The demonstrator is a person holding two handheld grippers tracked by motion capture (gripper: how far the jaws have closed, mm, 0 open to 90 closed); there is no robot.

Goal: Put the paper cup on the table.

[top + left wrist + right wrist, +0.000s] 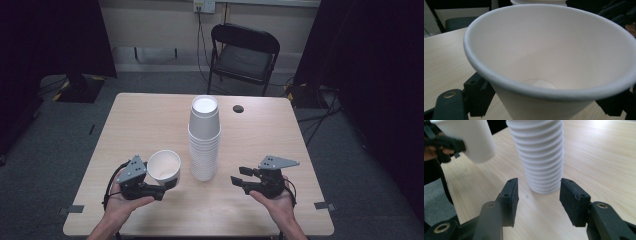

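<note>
A tall stack of white paper cups (204, 137) stands upright at the middle of the wooden table (150, 120). My left gripper (167, 184) is shut on a single white cup (164, 166), held just left of the stack and tilted with its mouth up. In the left gripper view the cup (554, 55) is empty and the jaws press on its lower wall. My right gripper (237, 176) is open, right of the stack near the table's front. In the right gripper view its fingers (510, 200) stand apart in front of the stack's base (541, 157), with the held cup (471, 137) at upper left.
A small dark hole (238, 108) marks the table's far right. A black folding chair (242, 55) stands beyond the far edge, with cables on the floor around it. Bare tabletop lies left of the cups and along the front edge.
</note>
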